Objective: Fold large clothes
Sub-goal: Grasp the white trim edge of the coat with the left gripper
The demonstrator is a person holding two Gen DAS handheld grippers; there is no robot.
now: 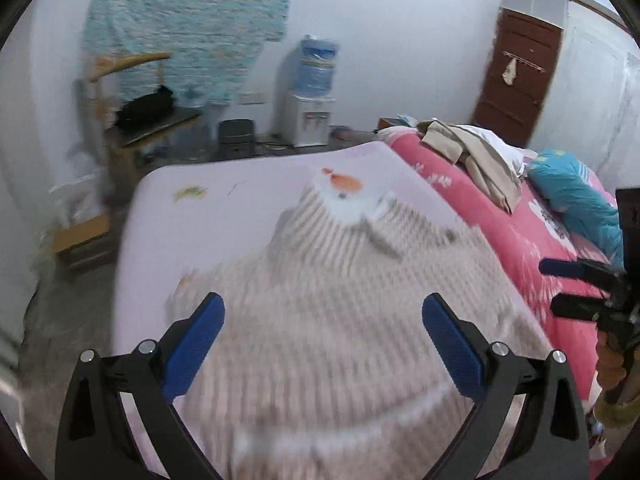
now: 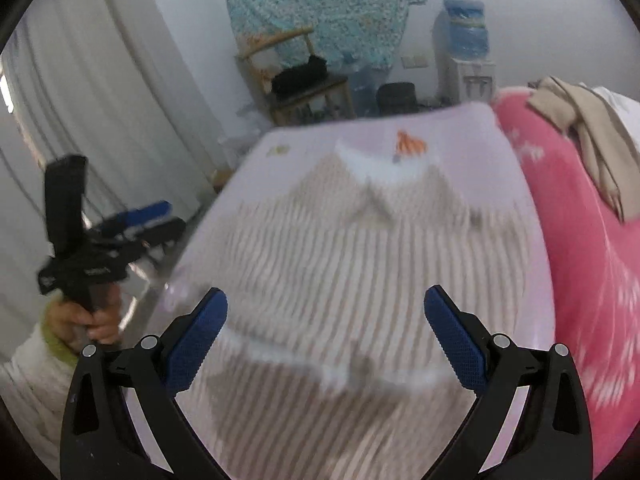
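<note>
Left hand-held gripper: spread, empty. Right hand-held gripper: spread, empty. Striped sweater: frame centre, flat on the lilac sheet of the bed. Step, likely: approach before a fold. Next, you need a hem or sleeve edge.

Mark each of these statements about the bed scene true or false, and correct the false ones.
1. The striped sweater lies spread on the pale pink sheet. True.
2. The left gripper is clamped on the sweater's hem. False: its blue fingers stand wide apart, holding nothing.
3. The right gripper is open above the sweater. True.
4. The beige garment lies on the floor. False: it sits heaped on the pink quilt.
5. A water dispenser stands against the far wall. True.
6. The brown door is wide open. False: it appears closed.
</note>
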